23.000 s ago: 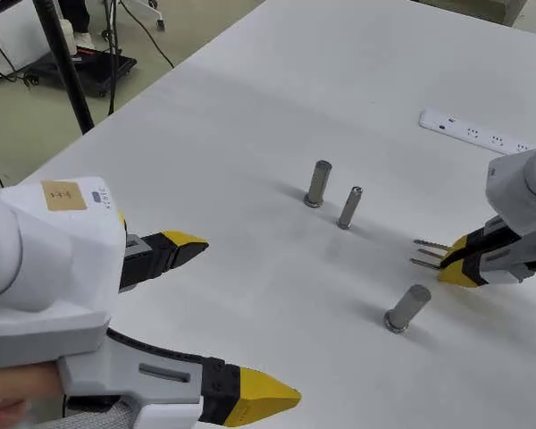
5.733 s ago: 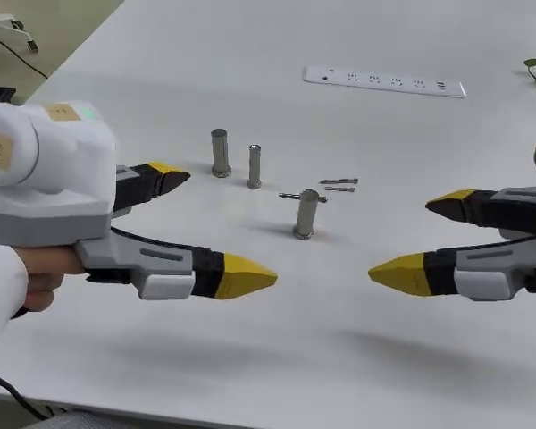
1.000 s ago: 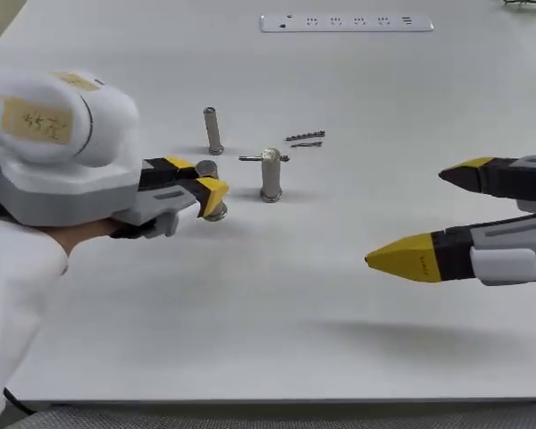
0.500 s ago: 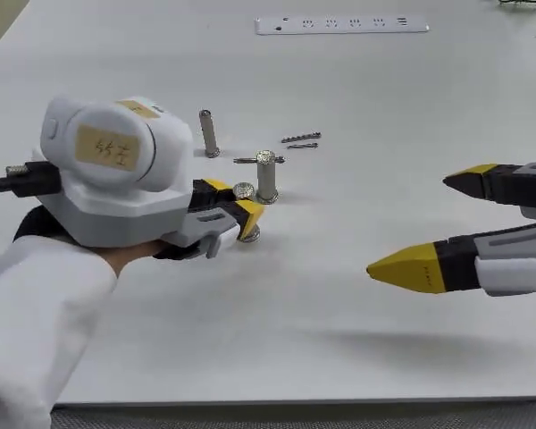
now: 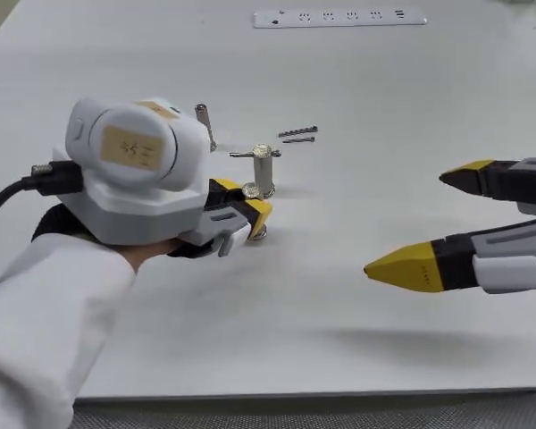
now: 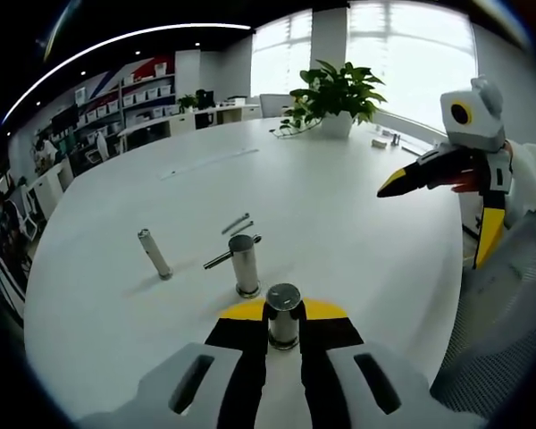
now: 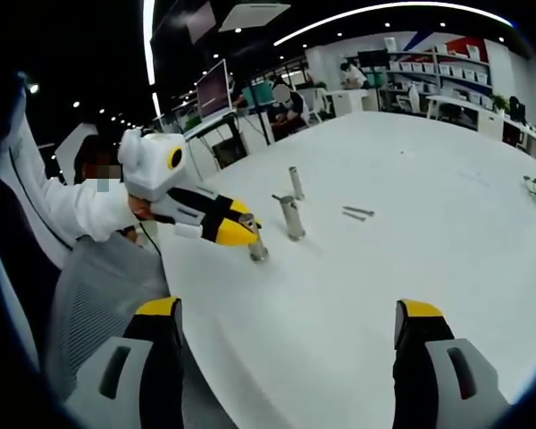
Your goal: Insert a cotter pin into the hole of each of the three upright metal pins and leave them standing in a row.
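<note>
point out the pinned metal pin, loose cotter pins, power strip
pinned metal pin (image 5: 265, 172), head view, mid shaft
loose cotter pins (image 5: 297, 131), head view, middle of the upper one
power strip (image 5: 339, 17), head view, its top face

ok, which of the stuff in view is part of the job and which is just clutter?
Job: held metal pin in the left gripper jaws; middle metal pin with inserted cotter pin; thin metal pin; two loose cotter pins; open right gripper.
Lying about: power strip; potted plant.

White table (image 5: 339, 295); potted plant (image 6: 335, 89) beside bright windows (image 6: 402, 45); shelves (image 7: 438, 80); ceiling lights (image 7: 148, 36).
</note>
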The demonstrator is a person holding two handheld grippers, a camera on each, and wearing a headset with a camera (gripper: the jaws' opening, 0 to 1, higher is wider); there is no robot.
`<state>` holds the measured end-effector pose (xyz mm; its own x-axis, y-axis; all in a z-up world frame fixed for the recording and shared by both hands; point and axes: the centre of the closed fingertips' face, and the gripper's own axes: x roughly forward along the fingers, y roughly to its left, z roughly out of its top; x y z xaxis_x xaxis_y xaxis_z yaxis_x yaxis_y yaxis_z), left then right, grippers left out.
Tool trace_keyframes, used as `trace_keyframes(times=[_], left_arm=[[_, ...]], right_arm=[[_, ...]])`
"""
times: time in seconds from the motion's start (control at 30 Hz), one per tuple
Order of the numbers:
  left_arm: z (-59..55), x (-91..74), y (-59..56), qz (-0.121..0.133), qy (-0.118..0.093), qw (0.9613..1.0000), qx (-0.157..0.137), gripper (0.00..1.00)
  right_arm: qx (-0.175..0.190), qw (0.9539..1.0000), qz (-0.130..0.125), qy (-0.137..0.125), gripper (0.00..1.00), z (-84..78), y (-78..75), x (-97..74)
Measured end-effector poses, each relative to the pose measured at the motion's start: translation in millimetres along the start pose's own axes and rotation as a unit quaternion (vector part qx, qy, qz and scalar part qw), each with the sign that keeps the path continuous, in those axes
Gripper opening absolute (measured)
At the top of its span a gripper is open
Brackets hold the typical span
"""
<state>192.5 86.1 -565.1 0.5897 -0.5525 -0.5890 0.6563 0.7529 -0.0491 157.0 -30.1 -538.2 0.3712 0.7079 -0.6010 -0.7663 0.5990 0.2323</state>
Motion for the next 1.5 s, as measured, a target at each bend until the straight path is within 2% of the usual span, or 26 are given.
trace_keyframes(times=[0.23, 0.83, 1.0, 1.1, 1.23, 1.3, 1.37, 1.43, 1.5], left_arm=[[-2.2, 1.5, -2.9, 0.0, 0.004, 1.0, 0.008, 0.1], [-3.7, 2.6, -0.5, 0.021, 0.004, 0.9997, 0.013, 0.1], [-3.9, 2.1, -0.6, 0.027, 0.003, 0.9996, 0.006, 0.1], [-3.7, 2.3, -0.7, 0.028, -0.001, 0.9996, -0.011, 0.1], [-3.4, 2.1, -2.7, 0.016, -0.001, 0.9998, -0.012, 0.11], [2.8, 1.1, -2.5, 0.012, -0.016, 0.9996, 0.02, 0.11], [7.3, -2.1, -5.6, 0.007, -0.018, 0.9993, 0.031, 0.14], [13.8, -4.6, -8.4, -0.003, -0.027, 0.9992, 0.031, 0.24], [13.5, -7.7, -10.0, -0.012, -0.018, 0.9991, 0.036, 0.33]], right_arm=[[0.0, 1.0, 0.001, 0.001, 0.97, -1.1, 1.2, 0.2], [0.001, 0.9999, 0.008, 0.007, 0.96, -3.3, 4.2, 3.4], [0.001, 0.9999, 0.009, 0.007, 0.96, -3.5, 4.4, 3.6], [0.005, 1.0, 0.005, 0.004, 0.96, -2.7, 2.2, 3.4], [0.008, 1.0, 0.004, 0.002, 0.96, -2.4, 1.8, 2.7], [0.008, 1.0, 0.004, 0.003, 0.96, -2.6, 2.7, 3.1], [0.008, 1.0, 0.005, 0.004, 0.96, -2.7, 3.0, 3.3], [0.008, 0.9999, 0.007, 0.005, 0.95, -3.1, 3.4, 3.3], [0.006, 0.9999, 0.008, 0.006, 0.95, -3.4, 4.2, 3.1]])
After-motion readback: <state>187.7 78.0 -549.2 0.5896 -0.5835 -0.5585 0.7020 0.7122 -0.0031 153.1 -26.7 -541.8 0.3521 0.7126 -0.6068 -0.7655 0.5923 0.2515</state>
